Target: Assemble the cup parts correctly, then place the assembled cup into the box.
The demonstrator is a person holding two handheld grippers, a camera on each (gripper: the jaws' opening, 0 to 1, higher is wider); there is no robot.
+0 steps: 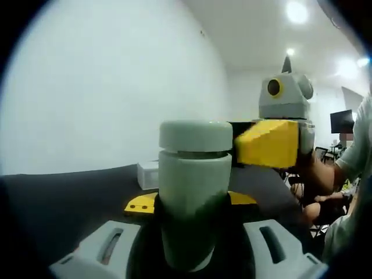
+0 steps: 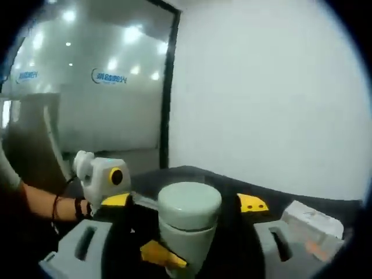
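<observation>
In the left gripper view, the cup point(image 1: 193, 200), pale green with its lid point(image 1: 195, 135) on top, stands upright at centre frame. The left gripper point(image 1: 195, 247) rises from the bottom edge, and its two grey jaws stand on either side of the cup's lower body, grasping it. The right gripper point(image 1: 273, 142) comes in from the right of the frame, its yellow jaw touching the lid's edge at about mid-height. A person's hand point(image 1: 317, 174) holds it at the right edge. Behind the cup, a dark table point(image 1: 70, 197) runs across the lower half, with a white box point(image 1: 148, 174) just left of the cup.

In the right gripper view, the cup point(image 2: 189, 232) sits low at centre, the lid point(image 2: 189, 202) uppermost. The right gripper point(image 2: 189, 247) has its grey jaws flanking the cup from the bottom; yellow jaw tips show at each side of the lid, closed on it. The left gripper point(image 2: 104, 180) stands at the left of the frame beside the cup. The white box point(image 2: 311, 224) lies at lower right on the table point(image 2: 273, 197).
</observation>
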